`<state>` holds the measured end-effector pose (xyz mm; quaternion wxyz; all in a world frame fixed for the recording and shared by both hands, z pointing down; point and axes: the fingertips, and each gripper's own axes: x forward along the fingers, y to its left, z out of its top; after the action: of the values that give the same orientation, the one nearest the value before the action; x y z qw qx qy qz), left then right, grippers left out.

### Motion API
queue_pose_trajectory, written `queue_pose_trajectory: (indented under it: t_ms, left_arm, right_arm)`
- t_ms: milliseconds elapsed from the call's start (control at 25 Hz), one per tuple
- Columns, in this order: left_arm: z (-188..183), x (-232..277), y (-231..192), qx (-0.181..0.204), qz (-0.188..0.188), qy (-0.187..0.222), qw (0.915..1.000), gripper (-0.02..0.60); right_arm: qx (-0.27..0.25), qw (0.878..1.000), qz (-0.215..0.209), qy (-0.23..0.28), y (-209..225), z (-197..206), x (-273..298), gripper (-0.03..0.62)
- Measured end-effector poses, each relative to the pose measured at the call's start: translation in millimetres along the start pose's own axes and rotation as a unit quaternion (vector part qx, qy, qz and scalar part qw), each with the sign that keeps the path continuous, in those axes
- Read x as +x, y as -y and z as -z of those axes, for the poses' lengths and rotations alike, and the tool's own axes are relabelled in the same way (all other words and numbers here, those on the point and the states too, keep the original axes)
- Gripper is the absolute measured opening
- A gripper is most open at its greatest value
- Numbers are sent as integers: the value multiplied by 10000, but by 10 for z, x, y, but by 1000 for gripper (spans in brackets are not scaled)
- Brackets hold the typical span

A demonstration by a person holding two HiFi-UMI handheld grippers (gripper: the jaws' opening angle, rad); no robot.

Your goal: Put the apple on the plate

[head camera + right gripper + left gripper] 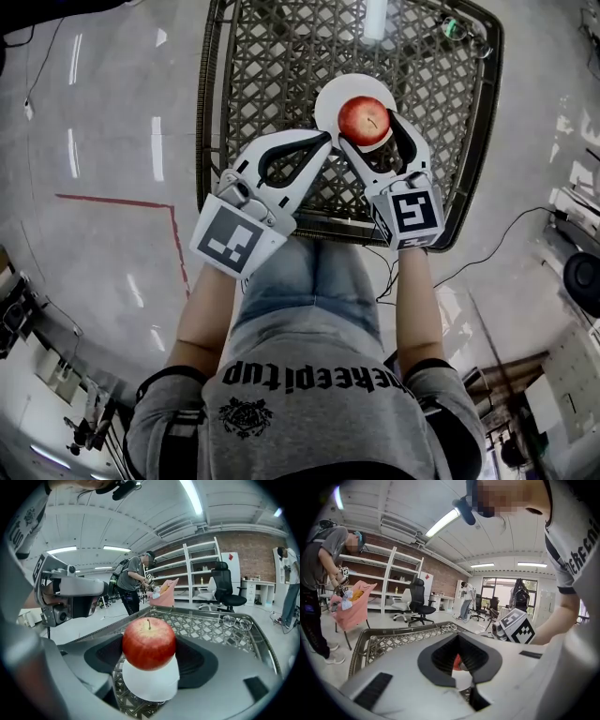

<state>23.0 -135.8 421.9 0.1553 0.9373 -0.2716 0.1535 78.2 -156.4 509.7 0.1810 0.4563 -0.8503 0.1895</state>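
At upper centre of the head view, the right gripper (368, 131) clasps the round red apple (364, 119) over the small white plate (330, 96). The apple looks firm, smooth and bruisable, so its widest sides suit gripping. The left gripper (327, 141) is closed and empty.

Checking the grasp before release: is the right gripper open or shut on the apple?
Shut on the apple: the jaws of the right gripper press both its sides, above the white plate.
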Motion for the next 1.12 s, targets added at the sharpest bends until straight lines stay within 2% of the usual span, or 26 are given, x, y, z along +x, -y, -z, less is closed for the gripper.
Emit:
queue_pose_trajectory:
  t_ms: [800, 1120]
  left_arm:
    - [194, 24, -42, -109, 39, -51, 9999, 21]
    - [197, 18, -62, -149, 47, -52, 9999, 21]
  right_arm:
    - [101, 9996, 93, -254, 22, 329, 168, 374]
    - [97, 9994, 139, -293, 20, 341, 206, 374]
